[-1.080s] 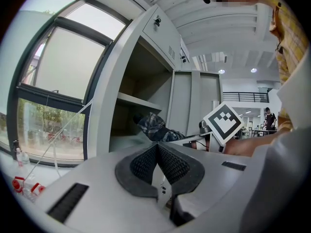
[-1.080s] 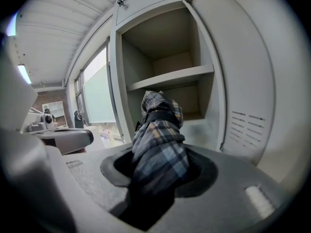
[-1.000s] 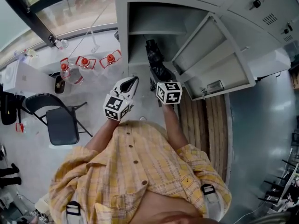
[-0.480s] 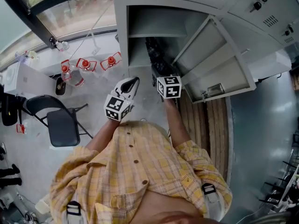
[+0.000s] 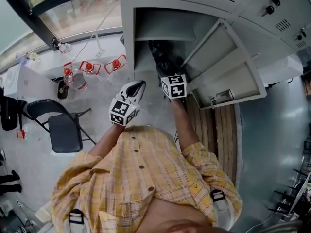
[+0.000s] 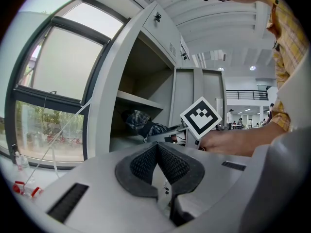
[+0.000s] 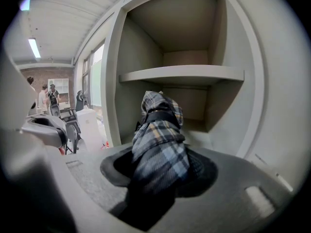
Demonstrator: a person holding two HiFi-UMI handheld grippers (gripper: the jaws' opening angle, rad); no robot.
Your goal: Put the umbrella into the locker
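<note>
right gripper (image 7: 158, 176), jaws clamped on the plaid umbrella (image 7: 159, 125), its tip at the locker (image 7: 252, 106) compartment under the shelf (image 7: 184, 75); best advanced level, clear of walls. left gripper (image 6: 156, 166) jaws closed, empty.

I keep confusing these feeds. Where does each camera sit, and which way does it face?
Head view: on the person's head, facing steeply down at the locker; shows shirt, forearms, left gripper, right gripper.
Left gripper view: on that gripper, looking along its shut, empty jaws toward the locker; the right hand shows.
Right gripper view: on that gripper, looking into the locker under its shelf; jaws clamp the plaid umbrella.
All three show locker and umbrella.
</note>
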